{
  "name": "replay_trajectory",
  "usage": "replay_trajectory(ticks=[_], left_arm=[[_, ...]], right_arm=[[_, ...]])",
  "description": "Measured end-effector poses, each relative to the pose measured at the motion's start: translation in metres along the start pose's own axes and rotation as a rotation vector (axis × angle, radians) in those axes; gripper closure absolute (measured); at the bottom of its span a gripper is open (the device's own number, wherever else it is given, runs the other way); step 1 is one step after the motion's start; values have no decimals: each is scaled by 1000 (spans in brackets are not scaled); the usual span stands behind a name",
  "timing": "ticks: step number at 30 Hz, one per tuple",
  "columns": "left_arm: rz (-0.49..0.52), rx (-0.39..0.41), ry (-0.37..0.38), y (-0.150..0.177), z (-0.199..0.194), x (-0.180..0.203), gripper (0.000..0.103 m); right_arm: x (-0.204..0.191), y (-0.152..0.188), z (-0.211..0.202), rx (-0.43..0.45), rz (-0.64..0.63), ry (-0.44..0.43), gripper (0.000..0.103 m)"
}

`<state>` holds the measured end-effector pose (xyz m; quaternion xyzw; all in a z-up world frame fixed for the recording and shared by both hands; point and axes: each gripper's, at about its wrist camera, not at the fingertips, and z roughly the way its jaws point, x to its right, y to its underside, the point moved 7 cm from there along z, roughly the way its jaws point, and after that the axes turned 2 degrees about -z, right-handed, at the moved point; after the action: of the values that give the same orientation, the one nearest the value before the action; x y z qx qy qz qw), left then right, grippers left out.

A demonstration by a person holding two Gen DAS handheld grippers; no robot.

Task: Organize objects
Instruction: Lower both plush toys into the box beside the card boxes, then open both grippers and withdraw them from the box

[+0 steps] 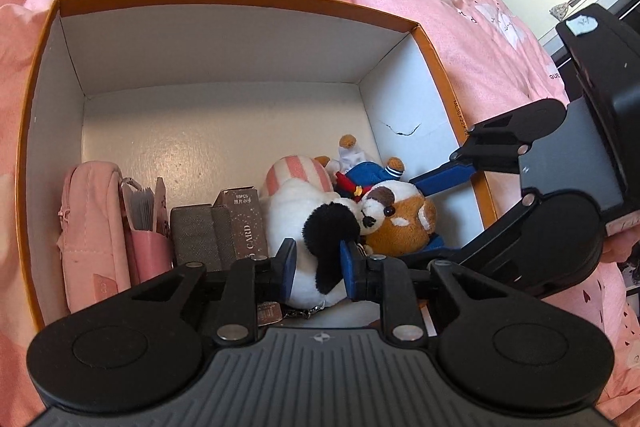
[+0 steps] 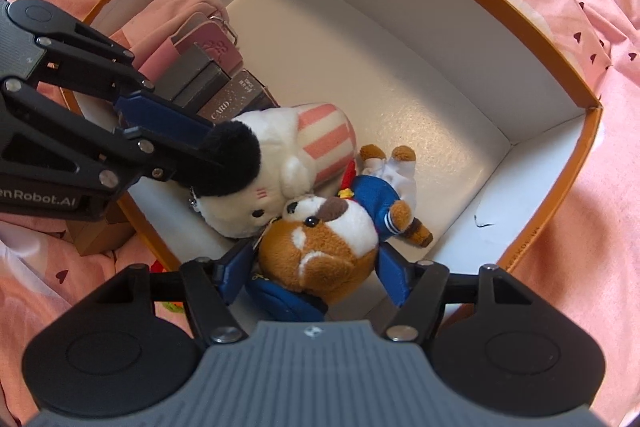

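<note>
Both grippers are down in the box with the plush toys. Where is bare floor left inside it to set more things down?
The box floor is bare across its far half, between the far wall and the toys. The near side is crowded: pink pouch, card box, white plush at the left gripper, brown dog plush between the right gripper's fingers.

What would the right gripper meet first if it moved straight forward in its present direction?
The right gripper already has its open fingers on both sides of the brown and white plush dog, so it would push into the dog's head first. The white plush lies just beyond.
</note>
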<state>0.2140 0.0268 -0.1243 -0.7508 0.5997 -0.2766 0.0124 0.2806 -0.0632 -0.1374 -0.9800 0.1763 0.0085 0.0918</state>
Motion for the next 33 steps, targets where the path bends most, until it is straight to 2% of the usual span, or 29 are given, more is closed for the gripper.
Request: replay_trajectory(ticks=[3,4,6,13,22,26,33], left_arm=[[1,0,1,-1,1,0,76],[1,0,1,-1,1,0,76],[5,0,0,0,0,0,76],[37,-5,-25,1,0,3,78],[61,8,-62,6,6,6,76],[53,35,-60,7,1,7,74],[61,99,-38,11,-21,14,74]], right_arm=[[5,0,-7,8,34,-26,36],[6,0,-8,5,52,-37,43],[10,0,-6,-2,87,-41,48],[6,4,2,33,89,-51,53],[4,12,3,54,105,-29,51],[-3,11,-1,76,81,32,45],[-5,17,-14,111,97,137,41]])
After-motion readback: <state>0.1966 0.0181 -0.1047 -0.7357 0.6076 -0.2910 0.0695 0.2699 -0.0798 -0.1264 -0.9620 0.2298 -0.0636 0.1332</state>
